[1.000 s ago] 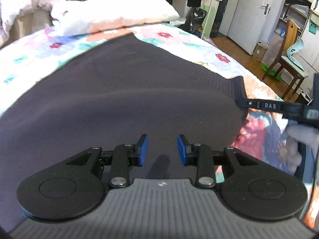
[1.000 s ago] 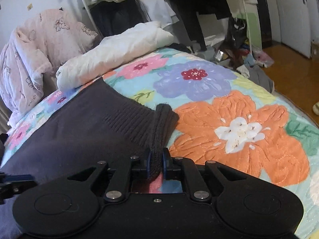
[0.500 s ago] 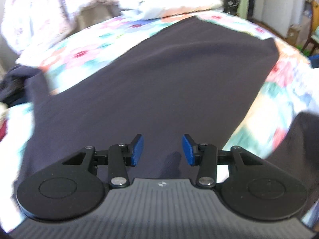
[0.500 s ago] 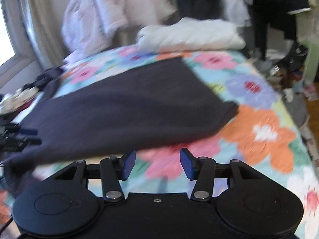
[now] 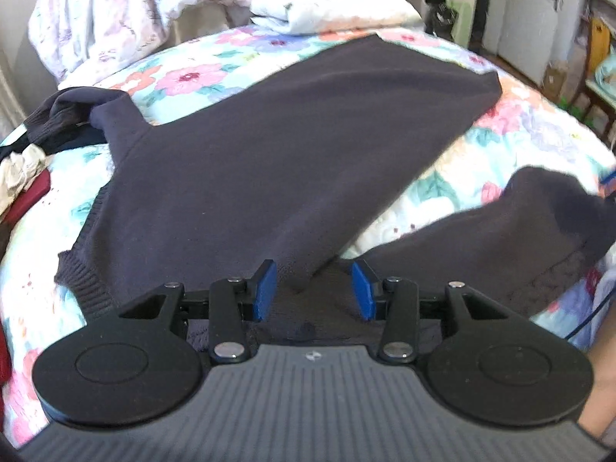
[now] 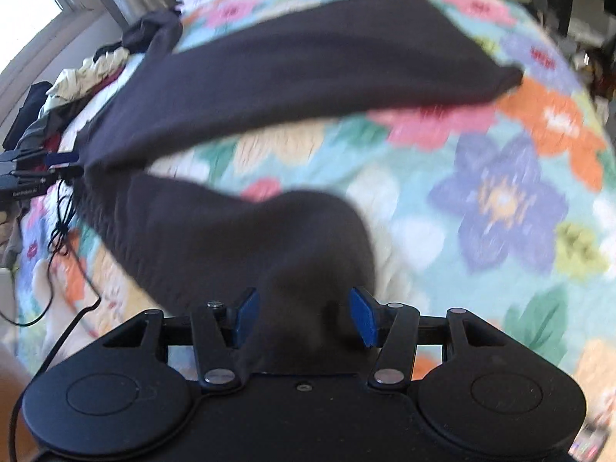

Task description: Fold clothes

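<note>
A dark navy sweater lies spread on a floral bedspread. One sleeve stretches out to the right of the body. My left gripper hovers open where that sleeve meets the body, and a fold tip of cloth lies loose between its blue pads. In the right wrist view the body of the sweater lies across the top and the sleeve runs down to my right gripper. Its jaws are opening, and the sleeve end bulges between them without the pads pressing it.
Folded white bedding lies at the bed's far end, with a pale pink blanket heaped behind. A pile of clothes sits at the left edge. A black cable trails over the bedspread. A white door stands at the far right.
My right gripper let go of the ribbed edge, opened wide and swung back over the sleeve. My left gripper travelled along the sweater towards the sleeve joint, with its jaws a little wider.
</note>
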Demonstrator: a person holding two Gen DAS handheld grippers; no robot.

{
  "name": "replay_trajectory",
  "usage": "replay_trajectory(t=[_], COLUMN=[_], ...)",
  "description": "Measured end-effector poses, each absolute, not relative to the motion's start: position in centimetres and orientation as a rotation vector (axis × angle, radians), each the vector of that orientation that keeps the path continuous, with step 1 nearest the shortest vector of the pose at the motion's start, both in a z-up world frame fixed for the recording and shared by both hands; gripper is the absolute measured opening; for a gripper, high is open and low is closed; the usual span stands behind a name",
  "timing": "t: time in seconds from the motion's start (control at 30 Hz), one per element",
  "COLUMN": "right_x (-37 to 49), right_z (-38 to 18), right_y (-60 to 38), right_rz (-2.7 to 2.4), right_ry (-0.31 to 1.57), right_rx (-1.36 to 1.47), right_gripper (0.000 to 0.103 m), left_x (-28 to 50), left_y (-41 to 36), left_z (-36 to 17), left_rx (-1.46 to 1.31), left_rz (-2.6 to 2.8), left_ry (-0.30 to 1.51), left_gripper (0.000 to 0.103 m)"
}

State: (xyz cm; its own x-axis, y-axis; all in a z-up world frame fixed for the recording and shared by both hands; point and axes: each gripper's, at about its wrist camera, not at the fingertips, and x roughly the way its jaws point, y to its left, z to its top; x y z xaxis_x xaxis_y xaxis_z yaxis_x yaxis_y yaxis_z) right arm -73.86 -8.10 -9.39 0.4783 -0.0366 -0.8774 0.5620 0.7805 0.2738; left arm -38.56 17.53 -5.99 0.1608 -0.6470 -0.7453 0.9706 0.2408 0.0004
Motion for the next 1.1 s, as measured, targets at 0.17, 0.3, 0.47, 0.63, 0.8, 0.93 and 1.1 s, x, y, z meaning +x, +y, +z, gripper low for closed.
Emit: replay_trajectory(t=[0.17,0.3,0.47,0.63,0.8,0.93,1.1], right_x=[-72.7,-70.1,-69.9,-73.5,-71.8,-66.9,-60.0], right_z=[-12.5,-15.1,-11.4,-4.9,0.0,2.5,4.7], right_y=[-6.3,-6.6,-7.1,-9.4,-8.9,-7.8,-7.3], right_rz=[-0.394,-0.409,-0.411,-0.453,-0.289,-0.127,-0.038], right_ry=[1.158,1.271,1.103,0.779,0.544,0.413,0.324], right_rx=[0.619,0.511,0.443,0.620,0.758,0.825,0.877], right_gripper=[0.064,0.027,0.017,0.017,0.018,0.018,0.018], left_x=[-36.9,-35.6,-35.3,-37.1,-38.7,-38.6,-35.5], left_y=[20.3,21.9,24.1,23.7,21.0,18.8,20.1], left_z=[-5.3,-6.1,-6.8,-6.4,-5.1,-3.4,-0.4], left_rx=[0.461,0.466,0.438,0.427,0.372,0.298,0.116], left_rz=[-1.218,-1.108,-1.128,-1.281,-1.435,-1.485,-1.498], left_ry=[0.738,0.708,0.697,0.633,0.591,0.583,0.573], left_gripper=[0.042,0.042,0.042,0.043,0.046,0.046,0.048])
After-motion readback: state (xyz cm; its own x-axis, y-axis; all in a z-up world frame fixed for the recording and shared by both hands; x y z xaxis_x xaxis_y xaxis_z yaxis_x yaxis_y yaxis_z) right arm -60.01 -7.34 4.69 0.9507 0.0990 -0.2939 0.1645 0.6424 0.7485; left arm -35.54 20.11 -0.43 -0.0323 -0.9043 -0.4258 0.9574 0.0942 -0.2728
